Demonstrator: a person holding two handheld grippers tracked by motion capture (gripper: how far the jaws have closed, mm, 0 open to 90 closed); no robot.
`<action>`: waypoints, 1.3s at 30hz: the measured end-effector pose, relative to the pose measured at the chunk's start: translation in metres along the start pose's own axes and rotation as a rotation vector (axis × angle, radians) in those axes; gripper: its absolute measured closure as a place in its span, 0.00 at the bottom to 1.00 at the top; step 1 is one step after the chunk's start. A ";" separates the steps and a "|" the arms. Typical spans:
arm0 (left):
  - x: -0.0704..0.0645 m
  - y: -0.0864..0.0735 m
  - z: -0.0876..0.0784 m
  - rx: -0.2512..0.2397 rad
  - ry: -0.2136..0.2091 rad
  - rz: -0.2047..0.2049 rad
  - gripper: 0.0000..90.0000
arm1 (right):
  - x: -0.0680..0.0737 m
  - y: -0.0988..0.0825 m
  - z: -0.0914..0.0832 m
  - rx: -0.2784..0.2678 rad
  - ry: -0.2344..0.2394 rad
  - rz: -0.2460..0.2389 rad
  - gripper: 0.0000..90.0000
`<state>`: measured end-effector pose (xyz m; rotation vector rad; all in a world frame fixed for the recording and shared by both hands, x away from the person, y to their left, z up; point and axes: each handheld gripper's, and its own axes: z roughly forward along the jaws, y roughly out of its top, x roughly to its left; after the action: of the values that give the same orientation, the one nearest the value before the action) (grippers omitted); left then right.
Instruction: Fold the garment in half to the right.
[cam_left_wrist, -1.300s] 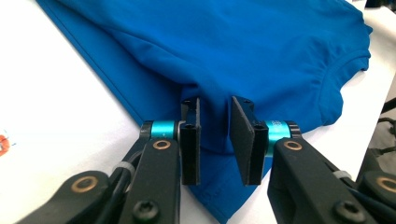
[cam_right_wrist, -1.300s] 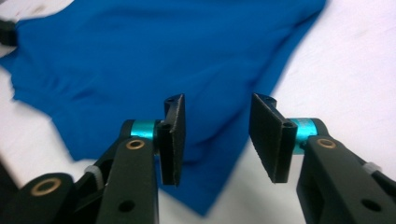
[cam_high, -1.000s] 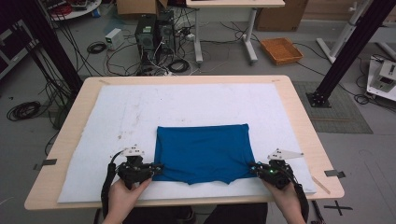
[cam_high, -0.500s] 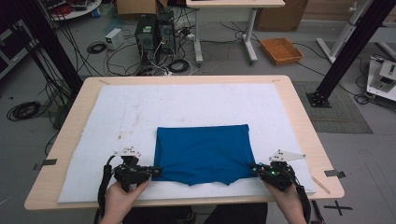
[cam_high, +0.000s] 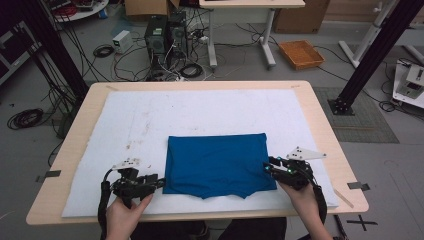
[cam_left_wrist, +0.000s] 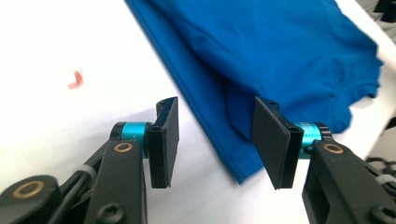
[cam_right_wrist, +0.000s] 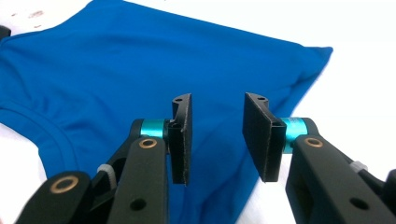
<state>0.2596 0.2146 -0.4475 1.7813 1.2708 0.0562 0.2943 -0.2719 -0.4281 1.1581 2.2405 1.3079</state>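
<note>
White padding (cam_high: 200, 115) covers the wooden table (cam_high: 320, 120), and a folded blue T-shirt (cam_high: 217, 162) lies on it near the person's edge. Both tools have just been opening: the left gripper (cam_high: 159, 182) stands spread at the shirt's left corner, the right gripper (cam_high: 268, 166) spread at its right edge, neither pinching cloth. To finish the release well, draw both straight back from the shirt so no pad drags the fold (the hem looks loose). Cables (cam_high: 170, 65) and a computer tower (cam_high: 156, 35) sit beyond the table; nothing obstructs.
</note>
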 end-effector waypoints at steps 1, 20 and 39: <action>0.001 -0.002 0.000 -0.002 -0.008 -0.018 0.58 | 0.001 0.000 0.001 -0.003 0.004 -0.010 0.71; -0.012 -0.004 0.019 -0.017 -0.047 -0.083 0.66 | 0.017 0.015 0.012 -0.036 0.052 -0.038 0.70; -0.020 -0.005 0.023 -0.017 0.042 0.012 0.84 | 0.070 0.103 0.113 0.021 0.124 -0.109 0.68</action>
<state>0.2579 0.1850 -0.4552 1.7817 1.2863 0.1108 0.3682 -0.1249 -0.3946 0.9714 2.3738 1.3500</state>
